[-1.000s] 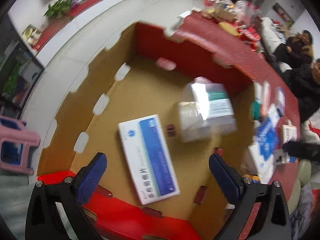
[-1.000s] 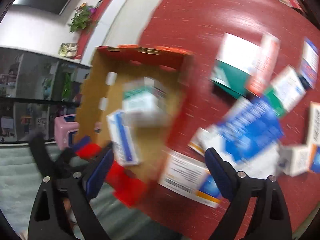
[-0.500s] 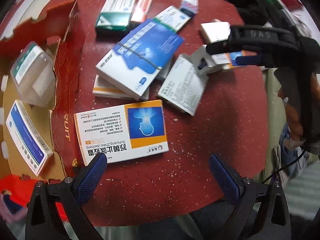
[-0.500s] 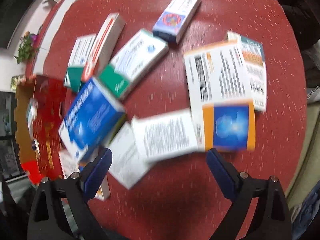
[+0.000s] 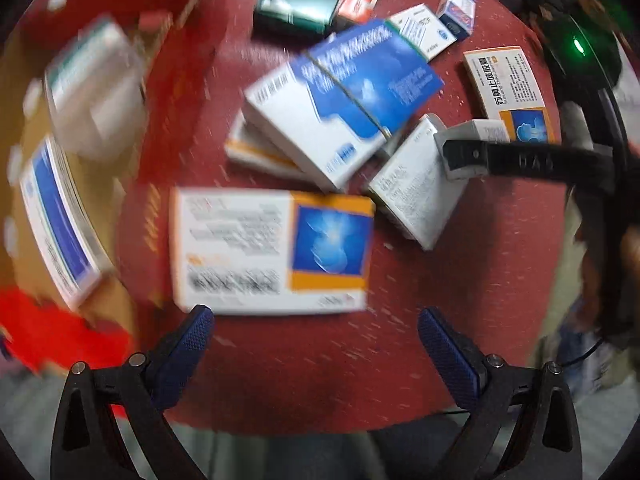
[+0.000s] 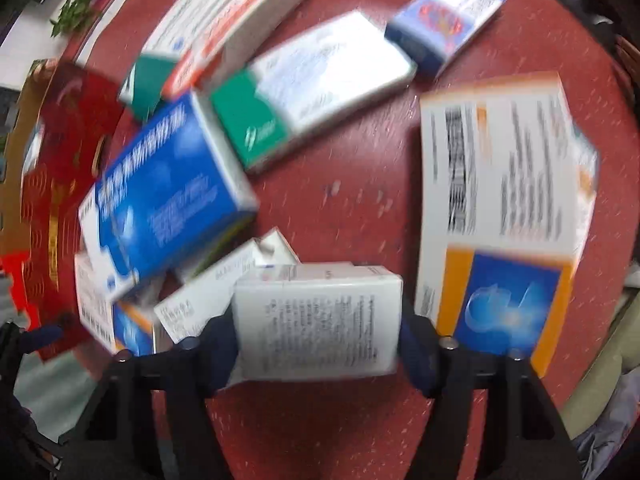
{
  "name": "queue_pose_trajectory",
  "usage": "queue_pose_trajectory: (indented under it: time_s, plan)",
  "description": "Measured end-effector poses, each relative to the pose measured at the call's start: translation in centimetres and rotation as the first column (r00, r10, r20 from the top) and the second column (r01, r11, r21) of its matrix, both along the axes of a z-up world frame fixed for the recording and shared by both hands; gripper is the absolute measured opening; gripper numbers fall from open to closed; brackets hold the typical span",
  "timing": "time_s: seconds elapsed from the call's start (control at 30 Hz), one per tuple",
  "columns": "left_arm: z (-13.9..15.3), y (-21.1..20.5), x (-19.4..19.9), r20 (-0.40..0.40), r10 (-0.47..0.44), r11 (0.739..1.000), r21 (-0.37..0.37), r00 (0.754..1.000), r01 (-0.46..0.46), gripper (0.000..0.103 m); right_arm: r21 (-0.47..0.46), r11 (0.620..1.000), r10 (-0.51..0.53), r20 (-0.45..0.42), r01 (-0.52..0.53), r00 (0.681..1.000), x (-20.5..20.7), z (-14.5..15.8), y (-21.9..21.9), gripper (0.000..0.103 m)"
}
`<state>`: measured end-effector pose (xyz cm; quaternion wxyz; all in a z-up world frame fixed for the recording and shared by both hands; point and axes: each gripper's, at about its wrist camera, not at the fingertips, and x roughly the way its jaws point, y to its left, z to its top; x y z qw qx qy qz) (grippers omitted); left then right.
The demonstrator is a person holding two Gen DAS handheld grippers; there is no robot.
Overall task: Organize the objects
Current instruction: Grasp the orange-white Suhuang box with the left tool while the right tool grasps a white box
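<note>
Several medicine boxes lie scattered on a red round table (image 5: 320, 380). My left gripper (image 5: 314, 330) is open and empty, just in front of a flat white box with an orange-and-blue panel (image 5: 276, 252). My right gripper (image 6: 316, 328) is shut on a small white box with printed text (image 6: 320, 320), held between its blue pads. In the left wrist view the right gripper (image 5: 520, 164) reaches in from the right at that small white box (image 5: 480, 132). A large blue-and-white box (image 5: 344, 100) lies on top of other boxes mid-table; it also shows in the right wrist view (image 6: 168, 196).
A red-and-cardboard carton (image 5: 168, 92) stands at the table's left edge, holding a blue-striped white box (image 5: 56, 220) and a clear-wrapped pack (image 5: 92, 88). A second orange-and-blue box (image 6: 504, 208) lies right of my right gripper. Green, red-striped and small blue boxes lie farther back.
Both grippers swung from the carton to the table. My right gripper has closed on the small white box. My left gripper has come nearer the orange-and-blue box.
</note>
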<state>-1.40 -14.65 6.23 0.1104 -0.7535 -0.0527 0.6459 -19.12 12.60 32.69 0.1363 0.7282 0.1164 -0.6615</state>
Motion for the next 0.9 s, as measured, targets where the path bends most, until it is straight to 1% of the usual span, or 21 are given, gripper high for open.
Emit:
queue_pose_trajectory:
  time_s: [0.07,0.1,0.13,0.2,0.23,0.27,0.3,0.37,0.4,0.43,0.47,0.5,0.57,0.6,0.63,0.67,0.7,0.73,0.8,0.83,0.9]
  plan:
    - [-0.1,0.1,0.3,0.040,0.082,0.997,0.003,0.996,-0.082,0.103,-0.036,0.998,-0.047,0.002,0.047,0.999,0.5,0.5,1.3,0.066]
    - [-0.2,-0.1,0.4,0.070,0.154,0.988,0.013,0.986,-0.155,0.103,-0.076,0.994,-0.084,0.012,0.085,0.996,0.9,0.8,2.2,0.066]
    - [-0.3,-0.2,0.4,0.089,0.198,0.979,0.025,0.976,-0.201,0.103,-0.106,0.988,-0.107,0.023,0.109,0.994,1.1,1.1,2.8,0.066]
    - [-0.3,-1.0,0.4,0.121,0.350,0.933,0.036,0.929,-0.357,0.103,-0.142,0.980,-0.136,0.041,0.141,0.990,1.7,1.6,4.2,0.066]
    - [-0.3,-2.2,0.3,0.133,0.460,0.883,0.031,0.878,-0.467,0.103,-0.151,0.978,-0.138,0.045,0.143,0.989,2.0,1.9,4.7,0.066]
    - [-0.4,-2.9,0.4,0.142,0.537,0.838,0.027,0.832,-0.545,0.103,-0.159,0.977,-0.138,0.048,0.144,0.989,2.2,2.1,5.1,0.066]
    - [-0.6,-4.2,0.9,0.157,0.661,0.742,0.003,0.734,-0.670,0.103,-0.174,0.973,-0.141,0.054,0.149,0.989,2.5,2.4,5.6,0.066]
    - [-1.3,-5.6,1.8,0.179,0.795,0.593,-0.034,0.579,-0.804,0.103,-0.201,0.967,-0.150,0.066,0.160,0.987,2.8,2.9,6.5,0.066]
    - [-2.0,-6.0,2.1,0.189,0.851,0.508,-0.052,0.491,-0.860,0.103,-0.214,0.963,-0.153,0.073,0.166,0.985,3.0,3.1,6.9,0.066]
    - [-2.1,-6.3,2.3,0.188,0.867,0.479,-0.063,0.461,-0.876,0.101,-0.222,0.960,-0.155,0.077,0.169,0.985,3.0,3.4,7.1,0.066]
    - [-3.0,-6.3,2.6,0.184,0.887,0.445,-0.087,0.424,-0.891,0.100,-0.230,0.959,-0.153,0.080,0.168,0.985,3.2,3.7,7.3,0.066]
    - [-3.6,-6.3,2.8,0.184,0.906,0.404,-0.110,0.381,-0.908,0.099,-0.238,0.958,-0.147,0.080,0.162,0.986,3.4,4.1,7.5,0.066]
    - [-4.1,-6.5,3.4,0.171,0.933,0.338,-0.123,0.316,-0.933,0.099,-0.260,0.954,-0.133,0.077,0.148,0.988,3.6,4.6,9.3,0.066]
    - [-4.2,-6.6,3.7,0.155,0.949,0.297,-0.128,0.276,-0.946,0.099,-0.271,0.952,-0.127,0.078,0.144,0.989,3.6,5.1,9.3,0.066]
    - [-4.3,-6.8,3.9,0.144,0.957,0.271,-0.131,0.252,-0.954,0.099,-0.280,0.950,-0.122,0.080,0.140,0.989,4.0,5.3,9.2,0.066]
    - [-4.5,-6.9,4.1,0.136,0.966,0.238,-0.130,0.221,-0.962,0.099,-0.288,0.948,-0.117,0.083,0.137,0.990,4.3,5.6,9.5,0.066]
    - [-4.5,-7.1,4.2,0.127,0.975,0.198,-0.123,0.182,-0.973,0.099,-0.295,0.946,-0.112,0.089,0.134,0.990,4.5,5.7,9.1,0.066]
    - [-4.6,-7.3,4.3,0.118,0.980,0.173,-0.125,0.159,-0.977,0.099,-0.299,0.945,-0.108,0.092,0.131,0.990,4.6,5.8,9.1,0.066]
    - [-4.5,-7.5,4.2,0.091,0.988,0.132,-0.127,0.121,-0.983,0.099,-0.307,0.944,-0.098,0.100,0.125,0.990,4.9,6.0,9.4,0.066]
    - [-4.5,-7.6,4.1,0.080,0.990,0.123,-0.130,0.114,-0.984,0.099,-0.308,0.944,-0.093,0.103,0.120,0.990,5.1,6.3,9.6,0.067]
    - [-4.7,-7.7,3.9,0.058,0.995,0.092,-0.139,0.085,-0.986,0.099,-0.306,0.946,-0.076,0.108,0.106,0.991,5.5,6.4,9.5,0.067]
